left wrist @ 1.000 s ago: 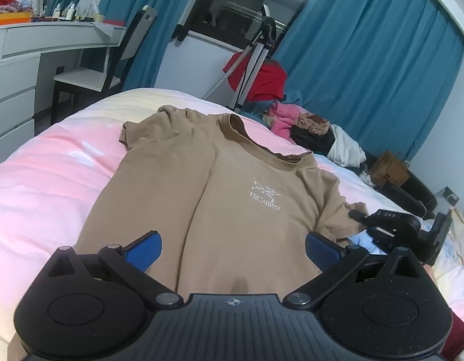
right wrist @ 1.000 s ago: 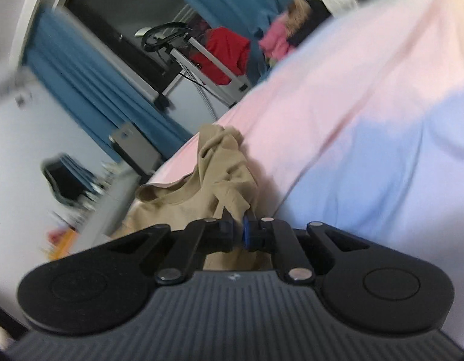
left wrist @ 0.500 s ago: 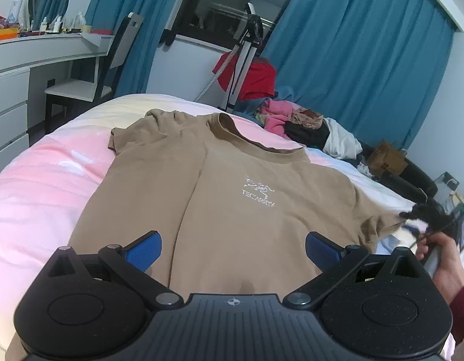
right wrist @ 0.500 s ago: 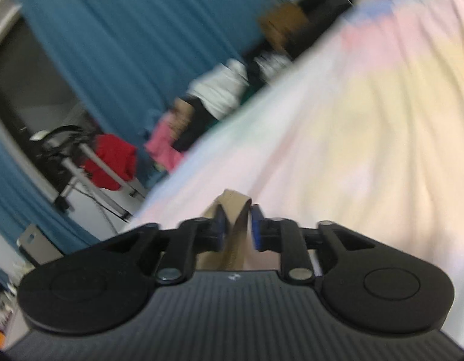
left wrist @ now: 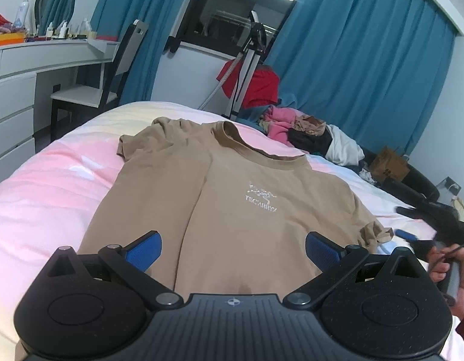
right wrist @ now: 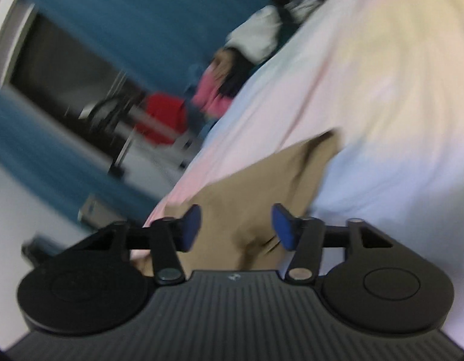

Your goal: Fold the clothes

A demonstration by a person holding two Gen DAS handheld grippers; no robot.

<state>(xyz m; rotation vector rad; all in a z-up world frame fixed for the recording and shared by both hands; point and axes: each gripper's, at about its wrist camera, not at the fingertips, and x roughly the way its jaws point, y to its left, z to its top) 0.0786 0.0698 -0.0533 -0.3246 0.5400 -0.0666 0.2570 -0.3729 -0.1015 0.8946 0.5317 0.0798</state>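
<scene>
A tan T-shirt (left wrist: 232,198) with a small white chest logo lies flat, front up, on the pastel bed (left wrist: 51,192). Its neck points away from me and both sleeves are spread. My left gripper (left wrist: 233,248) is open and empty, hovering over the shirt's hem. My right gripper (right wrist: 236,227) is open over the shirt's right sleeve (right wrist: 262,180); it also shows, blurred, in the left wrist view (left wrist: 412,228) just beyond that sleeve (left wrist: 376,230). The right wrist view is blurred by motion.
A pile of mixed clothes (left wrist: 304,132) lies at the bed's far edge. A stand with a red garment (left wrist: 250,81) is behind it, before blue curtains. A white desk (left wrist: 36,57) and chair (left wrist: 105,90) stand at the left. A brown bag (left wrist: 388,165) is at the right.
My right gripper pulled the right sleeve outward until it lay spread, then opened and let it go. The left gripper stayed open over the hem.
</scene>
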